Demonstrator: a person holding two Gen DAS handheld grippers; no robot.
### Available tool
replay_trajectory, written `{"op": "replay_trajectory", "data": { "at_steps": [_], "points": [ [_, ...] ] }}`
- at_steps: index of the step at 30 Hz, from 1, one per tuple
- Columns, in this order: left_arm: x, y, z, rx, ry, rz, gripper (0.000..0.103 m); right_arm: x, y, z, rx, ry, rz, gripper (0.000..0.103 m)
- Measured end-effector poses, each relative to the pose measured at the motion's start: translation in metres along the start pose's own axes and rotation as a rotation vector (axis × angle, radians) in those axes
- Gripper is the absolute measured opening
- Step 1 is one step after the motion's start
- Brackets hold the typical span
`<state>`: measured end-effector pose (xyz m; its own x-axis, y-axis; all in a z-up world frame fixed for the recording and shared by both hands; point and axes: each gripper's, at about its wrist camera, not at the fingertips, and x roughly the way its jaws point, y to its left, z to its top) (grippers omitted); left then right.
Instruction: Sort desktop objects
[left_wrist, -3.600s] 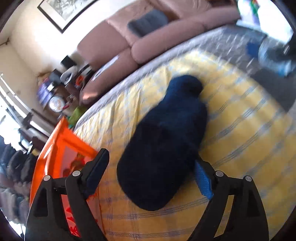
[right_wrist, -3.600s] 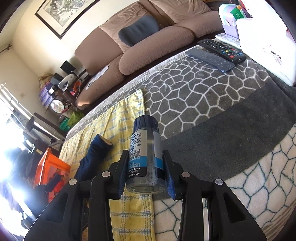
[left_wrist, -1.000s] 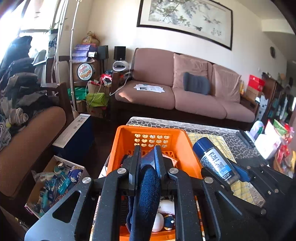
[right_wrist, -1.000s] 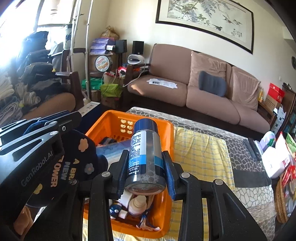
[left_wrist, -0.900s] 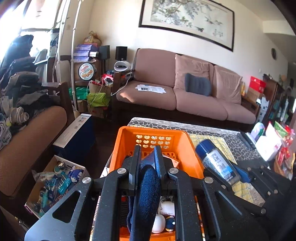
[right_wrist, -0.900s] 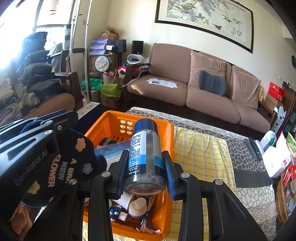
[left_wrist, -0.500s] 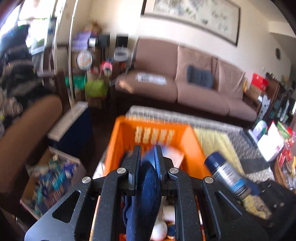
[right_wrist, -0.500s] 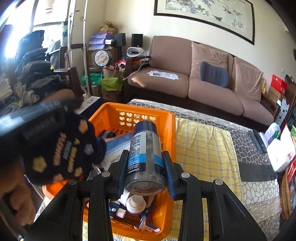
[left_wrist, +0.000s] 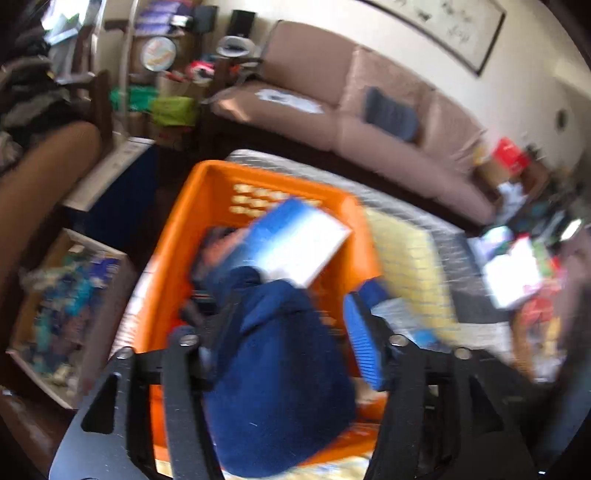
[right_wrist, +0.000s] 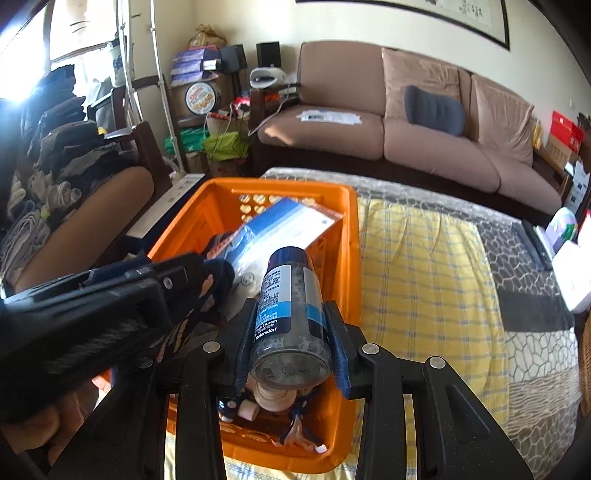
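An orange basket (left_wrist: 207, 177) (right_wrist: 280, 184) stands at the table's left end and holds a blue-and-white package (left_wrist: 295, 243) (right_wrist: 284, 229) and small bottles. My left gripper (left_wrist: 284, 317) hangs over the basket and its jaws are opening. A navy sock (left_wrist: 280, 369) (right_wrist: 207, 291) sags between them, with the right blue pad (left_wrist: 362, 343) off it. The left wrist view is blurred. My right gripper (right_wrist: 291, 310) is shut on a blue-and-grey spray can (right_wrist: 291, 295), held over the basket's near right part.
A yellow checked cloth (right_wrist: 424, 277) covers the table to the right of the basket. A remote (right_wrist: 535, 243) and a white box (right_wrist: 576, 273) lie at the far right. A sofa (right_wrist: 406, 122) stands behind. A carton of clutter (left_wrist: 62, 302) sits on the floor at left.
The left jaws, shut on the sock before, have spread apart and the sock sags into the basket. Both grippers have sunk and tilted down over the basket. The can stays gripped.
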<state>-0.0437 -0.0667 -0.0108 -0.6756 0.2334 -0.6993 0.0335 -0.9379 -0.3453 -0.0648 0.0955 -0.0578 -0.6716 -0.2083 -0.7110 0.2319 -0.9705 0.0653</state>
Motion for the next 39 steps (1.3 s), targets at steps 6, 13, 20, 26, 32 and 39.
{"op": "replay_trajectory", "data": {
  "at_steps": [6,13,20,26,32,39],
  "points": [
    [-0.044,-0.012,0.003,0.07,-0.201,-0.022,0.103,-0.008,-0.027,0.005,0.111,-0.015,0.014,0.034],
    [-0.021,0.022,0.003,-0.062,-0.088,0.183,0.102,-0.017,-0.023,0.005,0.018,-0.014,-0.006,0.033],
    [-0.019,0.019,-0.002,-0.013,-0.072,0.26,0.102,-0.012,-0.013,-0.006,-0.029,0.001,-0.044,0.033],
    [-0.011,0.0,-0.007,0.108,-0.056,0.337,0.102,-0.013,-0.005,-0.006,-0.032,-0.007,-0.072,0.034],
    [-0.002,-0.009,-0.016,0.187,-0.028,0.408,0.102,-0.012,-0.002,-0.005,-0.051,-0.002,-0.099,0.037],
    [0.004,-0.004,-0.016,0.165,0.004,0.427,0.102,-0.009,-0.004,-0.006,-0.052,0.019,-0.118,0.04]
  ]
}}
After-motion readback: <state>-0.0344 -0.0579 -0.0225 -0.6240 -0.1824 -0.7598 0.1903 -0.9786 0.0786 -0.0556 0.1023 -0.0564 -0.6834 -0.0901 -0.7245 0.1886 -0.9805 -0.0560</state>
